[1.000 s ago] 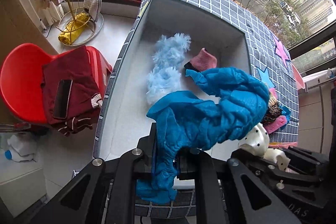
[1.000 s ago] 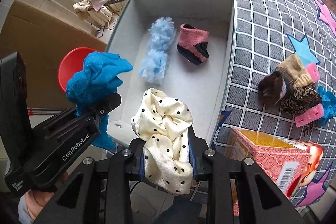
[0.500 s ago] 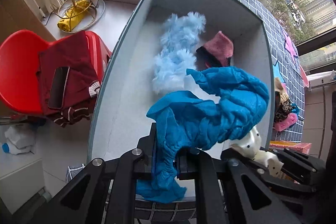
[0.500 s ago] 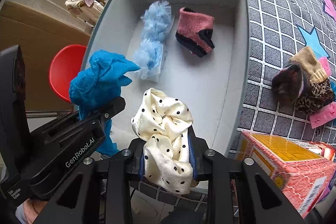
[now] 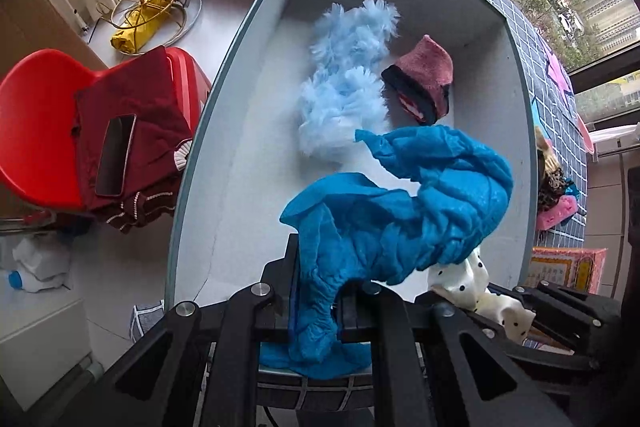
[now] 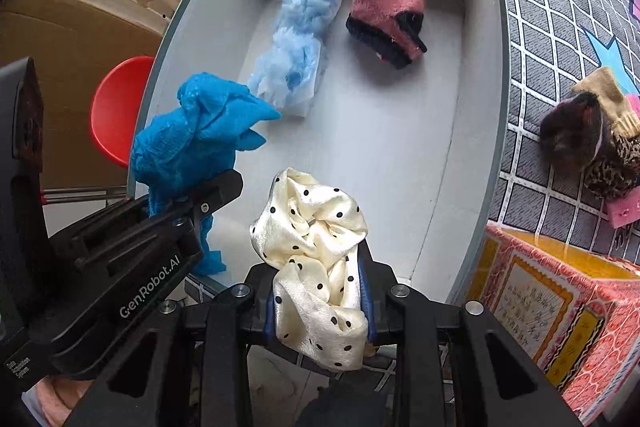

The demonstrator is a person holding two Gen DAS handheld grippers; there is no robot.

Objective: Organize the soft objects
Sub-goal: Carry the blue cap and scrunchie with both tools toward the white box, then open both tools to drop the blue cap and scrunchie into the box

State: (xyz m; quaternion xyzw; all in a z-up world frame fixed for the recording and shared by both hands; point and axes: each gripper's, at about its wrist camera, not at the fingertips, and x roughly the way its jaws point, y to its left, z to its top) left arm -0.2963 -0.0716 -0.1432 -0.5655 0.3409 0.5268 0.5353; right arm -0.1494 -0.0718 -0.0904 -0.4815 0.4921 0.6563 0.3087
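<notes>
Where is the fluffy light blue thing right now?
The fluffy light blue scrunchie lies on the floor of the grey open box, toward its far end, just left of the pink and black fuzzy sock in the right wrist view.

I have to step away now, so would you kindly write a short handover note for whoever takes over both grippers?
Left gripper: shut on the blue scrunchie, held over the near end of the grey box.
Right gripper: shut on the cream polka-dot scrunchie, also over the box's near end.
Done: fluffy light-blue piece and pink sock lie in the box.
Left: release both scrunchies inside, then collect the pile of soft items on the checked cloth beside the box.
</notes>
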